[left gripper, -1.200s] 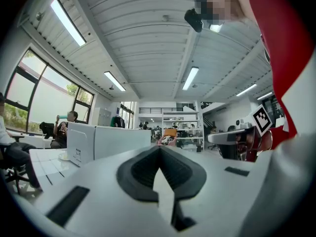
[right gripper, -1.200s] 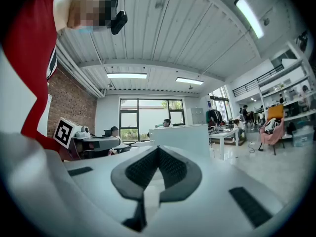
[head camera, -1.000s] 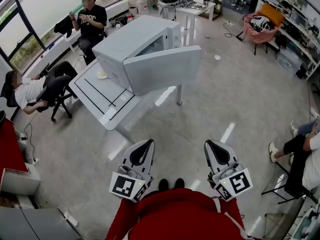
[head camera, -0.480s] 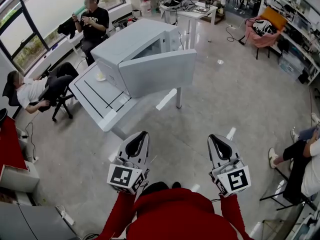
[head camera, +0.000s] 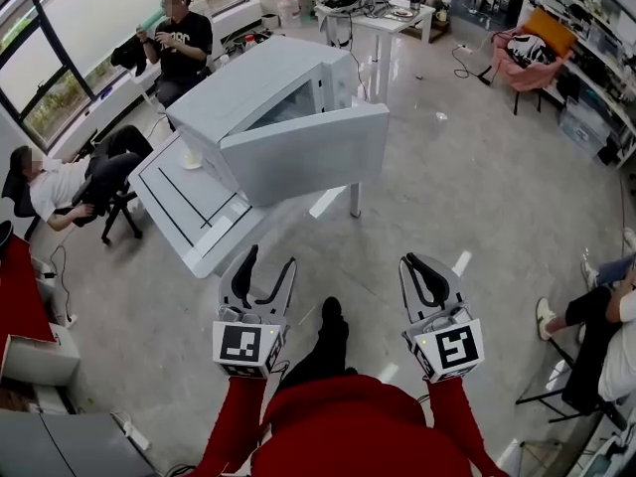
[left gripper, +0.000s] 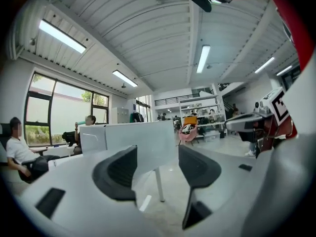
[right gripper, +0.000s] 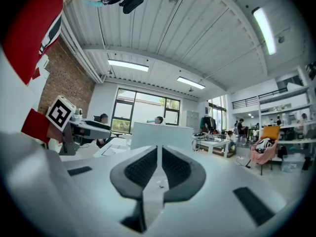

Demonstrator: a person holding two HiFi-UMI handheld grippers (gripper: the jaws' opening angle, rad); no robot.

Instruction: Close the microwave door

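Observation:
A white microwave (head camera: 248,87) stands on a white table (head camera: 184,212), and its door (head camera: 303,152) hangs wide open toward me. Both grippers are held low in front of me, short of the table and touching nothing. My left gripper (head camera: 268,263) is open; its jaws have just been opening and nothing is between them. In the left gripper view the door (left gripper: 148,135) shows beyond the parted left gripper (left gripper: 157,154). My right gripper (head camera: 409,261) is shut on nothing. In the right gripper view the microwave (right gripper: 160,132) stands far ahead of the closed right gripper (right gripper: 159,149).
Two people sit by the windows at the left, one low (head camera: 60,182) and one behind the table (head camera: 179,38). A further table (head camera: 383,13) and a pink chair (head camera: 517,53) stand at the back. Another person's legs (head camera: 596,301) show at the right. Grey floor lies between me and the table.
The left gripper's jaws have gone from shut to open. Both grippers have moved forward toward the table, and the microwave looks nearer. The right gripper stays shut.

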